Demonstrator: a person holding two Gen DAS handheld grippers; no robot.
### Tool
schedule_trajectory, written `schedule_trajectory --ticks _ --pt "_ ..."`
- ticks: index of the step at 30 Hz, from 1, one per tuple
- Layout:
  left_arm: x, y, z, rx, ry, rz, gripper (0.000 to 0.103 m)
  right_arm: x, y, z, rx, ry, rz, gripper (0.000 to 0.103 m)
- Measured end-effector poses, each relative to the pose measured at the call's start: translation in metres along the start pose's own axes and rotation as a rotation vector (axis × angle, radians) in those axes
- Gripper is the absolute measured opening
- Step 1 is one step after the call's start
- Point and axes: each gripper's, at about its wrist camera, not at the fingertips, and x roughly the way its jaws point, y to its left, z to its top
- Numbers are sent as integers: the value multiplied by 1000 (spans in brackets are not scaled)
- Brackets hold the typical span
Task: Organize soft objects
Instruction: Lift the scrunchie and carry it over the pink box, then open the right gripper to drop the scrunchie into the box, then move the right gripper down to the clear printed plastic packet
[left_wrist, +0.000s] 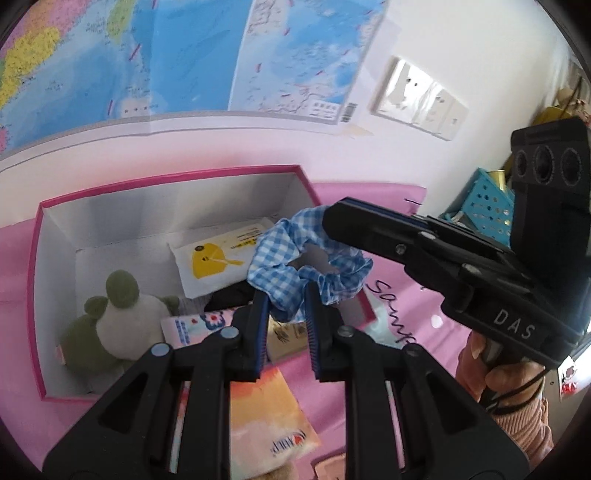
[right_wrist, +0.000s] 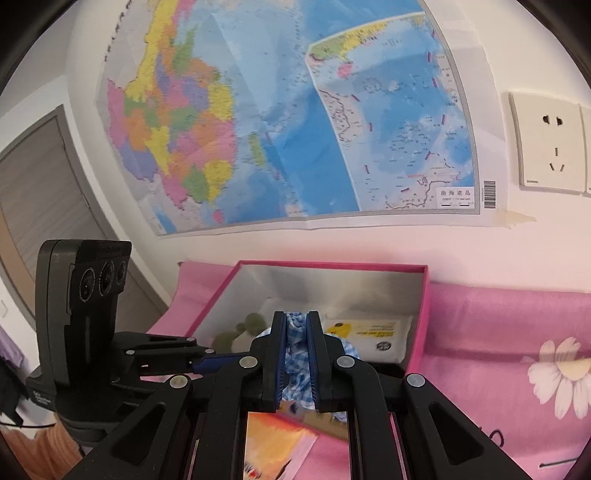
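Observation:
A blue-and-white checked scrunchie (left_wrist: 291, 254) hangs in the air over the near right corner of a pink box (left_wrist: 37, 295). My left gripper (left_wrist: 286, 295) is shut on its lower edge. My right gripper (right_wrist: 295, 317) is shut on its far side; the right gripper's body also shows in the left wrist view (left_wrist: 424, 251). The scrunchie also shows between the right fingers (right_wrist: 295, 350). Inside the box lie a green and cream plush toy (left_wrist: 110, 321) and a white pack with a yellow print (left_wrist: 218, 258).
The box (right_wrist: 421, 314) stands on a pink flowered cloth (right_wrist: 498, 350) against a white wall with a map (right_wrist: 277, 129) and sockets (right_wrist: 546, 144). An orange packet (left_wrist: 266, 417) lies before the box. A blue perforated basket (left_wrist: 487, 203) stands at right.

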Motion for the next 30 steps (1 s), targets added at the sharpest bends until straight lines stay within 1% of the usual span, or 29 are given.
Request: schedule_trajectory --ticks 5,8,10,11,12,15,16,24,26,30 --pt "16 5 6 -22 29 24 21 17 -12 5 25 13 -31 10" --pt "24 11 7 -52 52 24 21 26 -19 7 37 15 -57 10" --pt "28 15 8 -66 58 38 24 32 -23 7 45 17 -82 10" --pt "29 16 8 -68 58 45 30 34 -24 8 38 16 -111 10" --pt "30 18 9 -72 57 47 33 37 -24 7 27 18 -134 10" --pt "31 23 7 -80 56 57 33 42 -29 7 45 19 -169 14" --pt "30 25 6 -80 50 57 33 42 -32 6 52 13 -188 21" --pt "5 18 -12 -25 -8 37 33 33 -35 -7 65 12 -169 26" --pt "-7 15 -20 -8 -30 18 33 26 -35 -11 68 11 -166 32" --pt "-30 7 -34 20 -66 -20 33 9 -31 -18 72 -1 -146 37"
